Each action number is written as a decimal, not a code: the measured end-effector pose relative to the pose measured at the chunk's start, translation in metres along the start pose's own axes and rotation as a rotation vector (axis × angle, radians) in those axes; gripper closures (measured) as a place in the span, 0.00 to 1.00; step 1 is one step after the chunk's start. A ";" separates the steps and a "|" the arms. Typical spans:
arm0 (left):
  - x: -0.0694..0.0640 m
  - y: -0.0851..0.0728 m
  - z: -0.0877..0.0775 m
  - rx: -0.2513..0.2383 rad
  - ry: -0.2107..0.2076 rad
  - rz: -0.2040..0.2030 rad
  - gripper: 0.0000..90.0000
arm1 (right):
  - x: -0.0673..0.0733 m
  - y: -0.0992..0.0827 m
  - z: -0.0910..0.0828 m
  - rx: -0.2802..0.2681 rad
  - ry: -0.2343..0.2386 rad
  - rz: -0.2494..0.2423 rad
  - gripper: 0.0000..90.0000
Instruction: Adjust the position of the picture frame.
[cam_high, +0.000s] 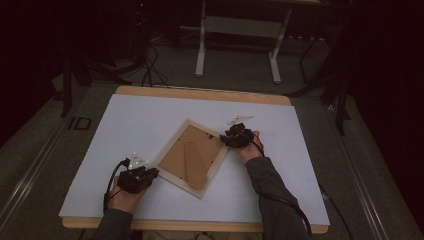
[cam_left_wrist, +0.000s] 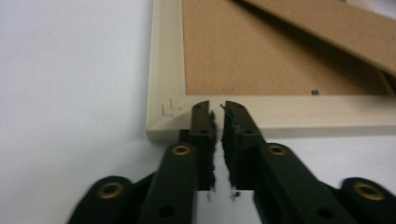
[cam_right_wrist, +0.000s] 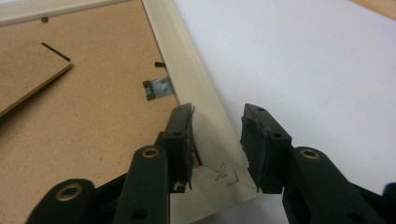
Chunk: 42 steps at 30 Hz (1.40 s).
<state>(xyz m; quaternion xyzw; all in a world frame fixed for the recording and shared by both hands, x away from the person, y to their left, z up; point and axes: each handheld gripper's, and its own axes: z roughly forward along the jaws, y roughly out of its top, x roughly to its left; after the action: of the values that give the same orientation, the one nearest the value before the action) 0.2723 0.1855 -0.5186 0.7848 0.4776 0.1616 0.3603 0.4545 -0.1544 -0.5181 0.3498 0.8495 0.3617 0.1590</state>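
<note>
Picture frame (cam_high: 192, 156) face-down near the middle of the bench (cam_high: 125, 120), turned diamond-wise, long axis running from near-right to far-left – cardboard back and stand uppermost. Left claw (cam_left_wrist: 215, 122) clenched, nothing between the jaws, tips resting at the frame's near-left corner; right claw (cam_right_wrist: 218, 140) released, jaws straddling the far-right corner rail without pressing it. Opposite corners covered, one claw each – right claw better placed, needing only to close on the rail.
</note>
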 end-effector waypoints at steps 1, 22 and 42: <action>-0.001 -0.001 0.000 0.005 -0.006 0.001 0.99 | -0.001 0.000 0.001 0.002 0.002 0.002 0.70; -0.020 -0.003 0.014 0.103 0.007 0.050 1.00 | -0.004 0.000 0.001 0.012 0.023 0.034 0.71; 0.006 0.037 0.050 0.111 0.086 -0.008 1.00 | -0.013 -0.023 -0.023 0.010 -0.015 0.086 0.75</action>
<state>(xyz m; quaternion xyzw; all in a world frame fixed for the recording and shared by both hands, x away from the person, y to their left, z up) 0.3284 0.1596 -0.5264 0.7939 0.5040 0.1670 0.2963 0.4409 -0.1864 -0.5189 0.3896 0.8341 0.3615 0.1478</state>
